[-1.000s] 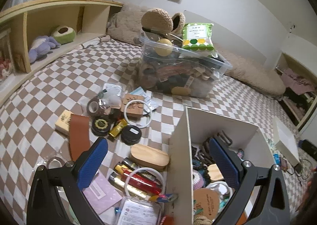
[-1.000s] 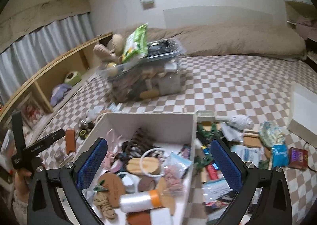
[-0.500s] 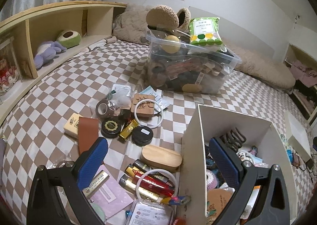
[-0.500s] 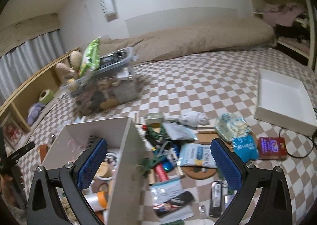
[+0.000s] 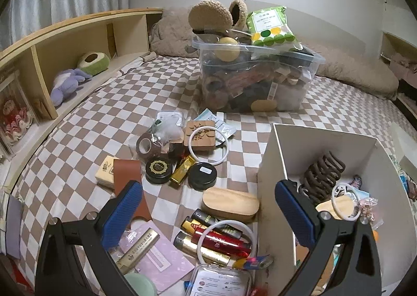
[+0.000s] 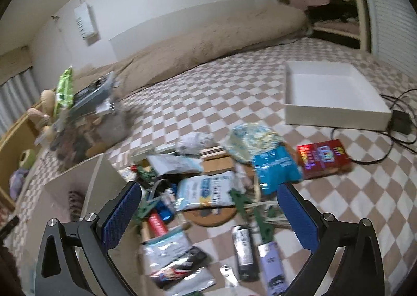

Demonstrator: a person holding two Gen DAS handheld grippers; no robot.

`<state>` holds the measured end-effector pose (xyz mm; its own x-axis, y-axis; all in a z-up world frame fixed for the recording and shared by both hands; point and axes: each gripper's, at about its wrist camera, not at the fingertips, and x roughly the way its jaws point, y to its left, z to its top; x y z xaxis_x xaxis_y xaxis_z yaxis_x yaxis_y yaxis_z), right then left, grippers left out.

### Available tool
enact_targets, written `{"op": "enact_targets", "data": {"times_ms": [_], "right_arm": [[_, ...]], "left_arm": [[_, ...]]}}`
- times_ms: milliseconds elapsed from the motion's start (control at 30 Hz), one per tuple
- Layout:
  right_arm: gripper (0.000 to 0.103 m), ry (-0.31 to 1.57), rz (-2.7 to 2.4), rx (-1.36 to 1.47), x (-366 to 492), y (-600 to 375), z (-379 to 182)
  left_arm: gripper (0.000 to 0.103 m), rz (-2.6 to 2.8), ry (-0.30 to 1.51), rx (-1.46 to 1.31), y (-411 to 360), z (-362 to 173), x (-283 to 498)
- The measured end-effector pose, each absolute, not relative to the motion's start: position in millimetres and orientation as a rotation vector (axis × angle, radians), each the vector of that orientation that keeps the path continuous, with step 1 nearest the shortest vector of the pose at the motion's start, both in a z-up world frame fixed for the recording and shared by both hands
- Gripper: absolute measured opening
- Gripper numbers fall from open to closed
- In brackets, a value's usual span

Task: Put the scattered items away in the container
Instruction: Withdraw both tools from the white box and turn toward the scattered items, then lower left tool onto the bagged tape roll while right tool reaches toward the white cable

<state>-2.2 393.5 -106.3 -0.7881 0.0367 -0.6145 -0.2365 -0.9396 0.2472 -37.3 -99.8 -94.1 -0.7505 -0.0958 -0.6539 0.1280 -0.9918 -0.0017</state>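
Checkered bed (image 5: 109,103); white box (image 5: 271,165) between left hand-held gripper (image 5: 208,213) tips (agape)

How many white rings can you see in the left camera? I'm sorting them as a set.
3. One ring lies on the wooden coaster, one ring over the lipsticks beside the white box, one ring inside it. More may be buried.

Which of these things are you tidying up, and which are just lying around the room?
For the job:
white box
wooden case
black round tins
gold tube
white ring
blue packet
red box

Just lying about:
clear bin
purple plush toy
shelf
white lid
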Motion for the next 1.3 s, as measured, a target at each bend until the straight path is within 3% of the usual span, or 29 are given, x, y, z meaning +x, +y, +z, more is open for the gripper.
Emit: {"op": "enact_targets", "data": {"times_ms": [433, 933, 1300], "right_arm": [[0.103, 0.436, 2.659, -1.040, 0, 427, -148], [0.103, 0.533, 2.479, -1.192, 5, 472, -180], [0.103, 0.509, 2.482, -1.210, 3, 479, -186]], "left_arm": [[0.103, -2.788, 0.059, 1.033, -110, -98, -34], [0.103, -2.646, 0.091, 1.056, -148, -116, -34], [0.103, -2.513, 0.071, 1.085, -173, -137, -28]]}}
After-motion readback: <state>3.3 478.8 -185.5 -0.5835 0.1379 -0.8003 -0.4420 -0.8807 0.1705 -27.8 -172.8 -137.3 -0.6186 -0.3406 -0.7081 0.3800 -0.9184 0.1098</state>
